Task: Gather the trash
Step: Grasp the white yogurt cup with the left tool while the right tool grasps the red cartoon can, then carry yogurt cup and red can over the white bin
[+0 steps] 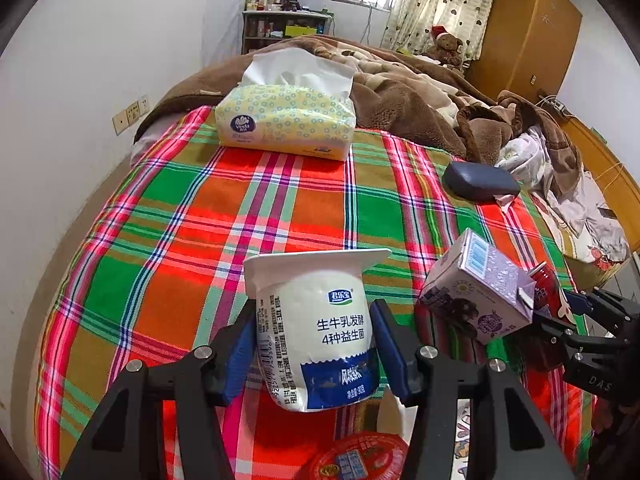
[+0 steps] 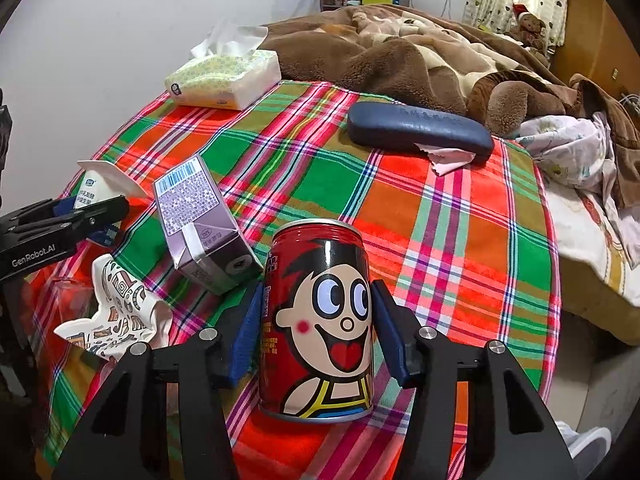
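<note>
In the left wrist view my left gripper point(image 1: 314, 344) is shut on a white yoghurt cup point(image 1: 316, 332) with a blue label, held a little above the plaid cloth point(image 1: 180, 208). In the right wrist view my right gripper point(image 2: 316, 328) is shut on a red drink can point(image 2: 318, 320) with a cartoon face, upright and low over the cloth. A purple milk carton point(image 2: 200, 224) lies tilted on the cloth between the two grippers; it also shows in the left wrist view point(image 1: 480, 292). A crumpled patterned paper cup point(image 2: 116, 312) lies left of the can.
A tissue pack point(image 1: 286, 120) sits at the far edge of the cloth. A dark glasses case point(image 2: 416, 130) with a pink cloth lies at the right. A brown blanket point(image 2: 400, 52) is heaped behind. A red lid point(image 1: 360, 458) lies under the left gripper. A wall stands at the left.
</note>
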`<action>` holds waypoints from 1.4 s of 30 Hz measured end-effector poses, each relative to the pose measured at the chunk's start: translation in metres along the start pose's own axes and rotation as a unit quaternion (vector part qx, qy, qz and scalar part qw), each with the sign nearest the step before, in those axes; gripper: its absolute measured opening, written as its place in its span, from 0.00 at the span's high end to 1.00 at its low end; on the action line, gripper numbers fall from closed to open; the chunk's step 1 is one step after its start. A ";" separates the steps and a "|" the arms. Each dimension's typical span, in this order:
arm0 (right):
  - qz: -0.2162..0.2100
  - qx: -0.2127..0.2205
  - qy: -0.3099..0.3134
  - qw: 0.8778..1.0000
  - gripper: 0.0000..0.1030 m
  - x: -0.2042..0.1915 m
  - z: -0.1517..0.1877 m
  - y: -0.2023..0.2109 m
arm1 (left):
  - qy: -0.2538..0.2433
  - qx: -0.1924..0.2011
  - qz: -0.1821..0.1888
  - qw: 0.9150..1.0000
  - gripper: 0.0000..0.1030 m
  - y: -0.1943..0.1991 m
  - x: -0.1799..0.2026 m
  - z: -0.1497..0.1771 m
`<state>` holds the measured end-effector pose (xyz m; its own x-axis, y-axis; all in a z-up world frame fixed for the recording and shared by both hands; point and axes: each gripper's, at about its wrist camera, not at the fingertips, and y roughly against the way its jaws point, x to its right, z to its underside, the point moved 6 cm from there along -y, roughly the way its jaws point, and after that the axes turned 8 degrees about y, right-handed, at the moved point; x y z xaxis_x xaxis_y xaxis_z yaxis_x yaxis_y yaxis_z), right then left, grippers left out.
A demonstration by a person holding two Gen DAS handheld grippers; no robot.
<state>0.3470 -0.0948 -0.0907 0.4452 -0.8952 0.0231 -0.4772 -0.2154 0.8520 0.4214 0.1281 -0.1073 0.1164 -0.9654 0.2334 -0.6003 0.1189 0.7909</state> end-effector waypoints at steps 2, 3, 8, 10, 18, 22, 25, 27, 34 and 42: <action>0.001 0.007 -0.005 1.000 0.47 0.001 -0.001 0.006 | -0.001 0.005 0.001 1.000 0.46 0.006 0.001 -0.001; 0.001 0.009 -0.006 1.000 0.47 0.002 -0.001 0.008 | -0.001 0.008 0.002 1.000 0.46 0.010 0.002 -0.001; 0.002 0.025 -0.013 1.000 0.47 0.004 -0.001 0.025 | -0.009 0.022 0.005 1.000 0.46 0.031 0.011 -0.002; 0.001 0.029 -0.016 0.999 0.47 0.005 0.000 0.031 | -0.014 0.028 0.007 0.999 0.46 0.040 0.016 0.000; 0.004 0.050 -0.026 0.998 0.47 0.012 0.016 0.064 | -0.030 0.045 0.027 0.998 0.46 0.078 0.044 0.011; 0.008 0.059 -0.035 0.998 0.47 0.019 0.028 0.082 | -0.042 0.052 0.041 0.997 0.46 0.096 0.062 0.022; 0.011 0.067 -0.044 0.997 0.47 0.026 0.038 0.096 | -0.055 0.056 0.052 0.996 0.46 0.108 0.080 0.032; 0.017 0.071 -0.050 0.996 0.47 0.031 0.046 0.104 | -0.066 0.058 0.060 0.994 0.46 0.116 0.093 0.040; 0.039 0.084 -0.077 0.993 0.47 0.054 0.081 0.135 | -0.100 0.057 0.096 0.989 0.46 0.137 0.143 0.072; 0.068 0.093 -0.119 0.986 0.47 0.086 0.126 0.164 | -0.141 0.049 0.137 0.979 0.46 0.152 0.205 0.110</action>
<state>0.2115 -0.2559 -0.0145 0.1878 -0.9821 -0.0114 -0.6607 -0.1349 0.7384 0.2671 -0.0774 -0.0012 -0.2736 -0.9281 0.2527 -0.6534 0.3721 0.6593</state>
